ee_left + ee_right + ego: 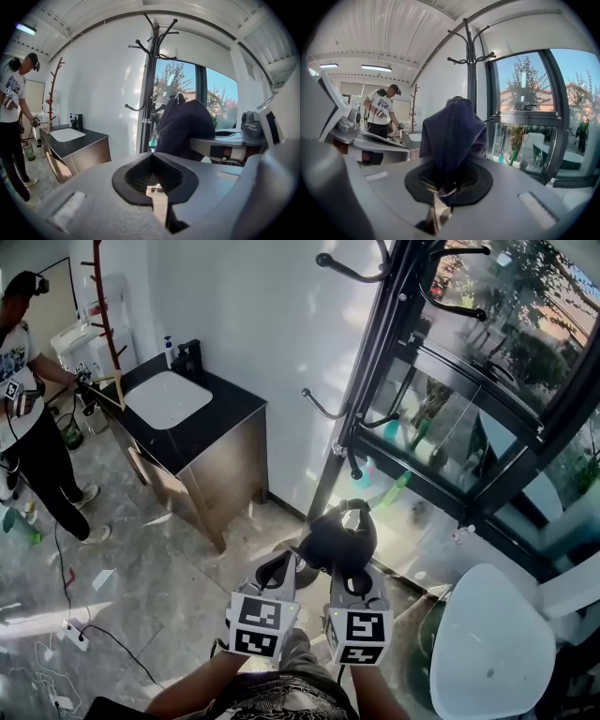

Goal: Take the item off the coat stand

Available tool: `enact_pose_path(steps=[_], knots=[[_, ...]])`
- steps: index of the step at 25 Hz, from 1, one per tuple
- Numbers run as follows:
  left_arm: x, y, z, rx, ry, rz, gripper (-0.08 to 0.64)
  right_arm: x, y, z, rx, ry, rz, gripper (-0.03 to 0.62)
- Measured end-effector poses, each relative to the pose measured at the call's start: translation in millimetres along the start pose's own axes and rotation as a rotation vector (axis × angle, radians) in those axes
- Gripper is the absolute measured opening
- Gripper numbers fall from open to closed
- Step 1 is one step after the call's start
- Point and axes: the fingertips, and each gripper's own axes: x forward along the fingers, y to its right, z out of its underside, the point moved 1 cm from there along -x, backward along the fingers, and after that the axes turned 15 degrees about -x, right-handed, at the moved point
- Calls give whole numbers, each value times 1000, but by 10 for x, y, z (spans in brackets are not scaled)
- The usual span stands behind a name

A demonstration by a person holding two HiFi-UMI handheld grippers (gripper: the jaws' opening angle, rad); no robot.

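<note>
Pale marble floor (187, 596) and a white wall fill the head view, with a black coat stand (375, 381) rising against the window at upper right and a dark vanity surface (225, 413) at upper left. At lower centre the right claw (351, 570) is pinched on the dark item (339, 535), which hangs in front of the stand's lower pole and looks clear of the hooks. The left claw (281, 570) sits just beside it. In the left gripper view, that claw (152, 177) has its jaws together with nothing between them. The dark item (185, 126) shows right of centre, its top loop close to a lower hook of the stand (whether they touch I cannot tell). In the right gripper view, the right claw (444, 187) bites a fold of navy cloth at the item's lower edge, and the rest of the item (452, 136) bunches upward at centre frame. To do this step well, I judge the grip needs to be firm, since only a small fold is caught. The item should be drawn toward the person and away from the hooks, with care that the loop does not snag; the free claw could steady the loose side. No brand or label can be read. The cubes carry only black-and-white square markers, and the shirt print on the person (23, 399) at far left is too small to read.
</note>
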Motion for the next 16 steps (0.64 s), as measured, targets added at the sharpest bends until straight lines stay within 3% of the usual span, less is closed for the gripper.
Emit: enact_pose_path(steps=[16], knots=[[6, 140, 0, 18, 0, 8, 2, -96, 60, 39, 17, 3, 0, 18]])
